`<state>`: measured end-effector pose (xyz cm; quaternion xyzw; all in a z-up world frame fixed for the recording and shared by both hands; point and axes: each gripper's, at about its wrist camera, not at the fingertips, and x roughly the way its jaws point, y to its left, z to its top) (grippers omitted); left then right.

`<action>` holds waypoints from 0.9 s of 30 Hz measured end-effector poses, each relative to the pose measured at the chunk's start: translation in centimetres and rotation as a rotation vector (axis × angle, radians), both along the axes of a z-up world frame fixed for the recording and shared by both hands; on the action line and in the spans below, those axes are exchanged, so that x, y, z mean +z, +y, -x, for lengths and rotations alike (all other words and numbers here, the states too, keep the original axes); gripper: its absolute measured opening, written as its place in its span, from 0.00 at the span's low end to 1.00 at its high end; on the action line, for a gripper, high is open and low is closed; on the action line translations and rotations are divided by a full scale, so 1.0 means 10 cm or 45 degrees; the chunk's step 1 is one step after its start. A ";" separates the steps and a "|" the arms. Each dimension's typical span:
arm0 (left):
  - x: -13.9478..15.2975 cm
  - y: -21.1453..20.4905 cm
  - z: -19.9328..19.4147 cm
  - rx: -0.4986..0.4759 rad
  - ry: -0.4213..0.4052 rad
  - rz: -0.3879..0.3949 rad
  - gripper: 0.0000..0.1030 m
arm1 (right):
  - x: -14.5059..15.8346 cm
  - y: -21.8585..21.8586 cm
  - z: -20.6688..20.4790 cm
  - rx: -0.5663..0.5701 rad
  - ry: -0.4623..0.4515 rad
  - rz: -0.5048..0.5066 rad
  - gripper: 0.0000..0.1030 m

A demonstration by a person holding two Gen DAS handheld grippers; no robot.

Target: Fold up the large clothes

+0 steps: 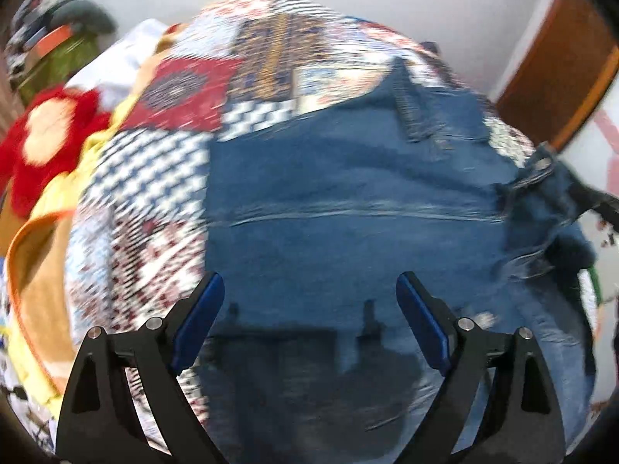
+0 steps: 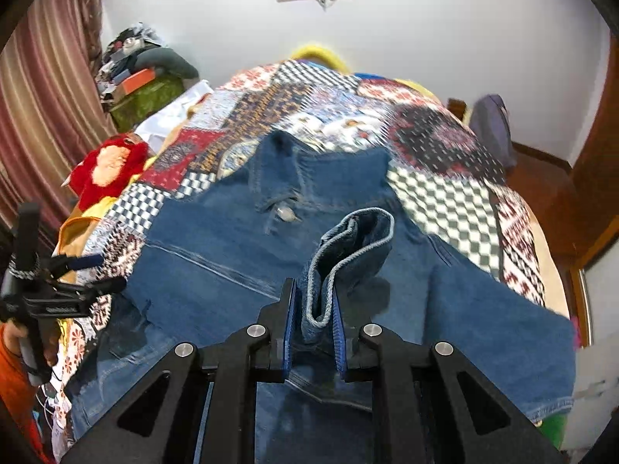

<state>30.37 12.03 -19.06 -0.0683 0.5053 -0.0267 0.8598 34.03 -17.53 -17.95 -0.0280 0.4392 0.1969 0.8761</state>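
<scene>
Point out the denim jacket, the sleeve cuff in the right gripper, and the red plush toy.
denim jacket (image 2: pixel 216 247), right wrist view, flat back panel.
sleeve cuff (image 2: pixel 348 243), right wrist view, folded hem above the pads.
red plush toy (image 2: pixel 112 170), right wrist view, its pale middle patch.

Both wrist views look down; share jacket.

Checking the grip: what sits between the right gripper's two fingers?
In the right wrist view, a bunched sleeve cuff of the denim jacket sits pinched in the right gripper, with nothing else between its fingers.
</scene>
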 end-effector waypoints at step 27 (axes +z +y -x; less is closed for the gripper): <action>-0.44 -0.81 -0.38 -0.137 0.115 -0.124 0.92 | -0.33 -1.19 0.03 -0.237 0.147 0.103 0.14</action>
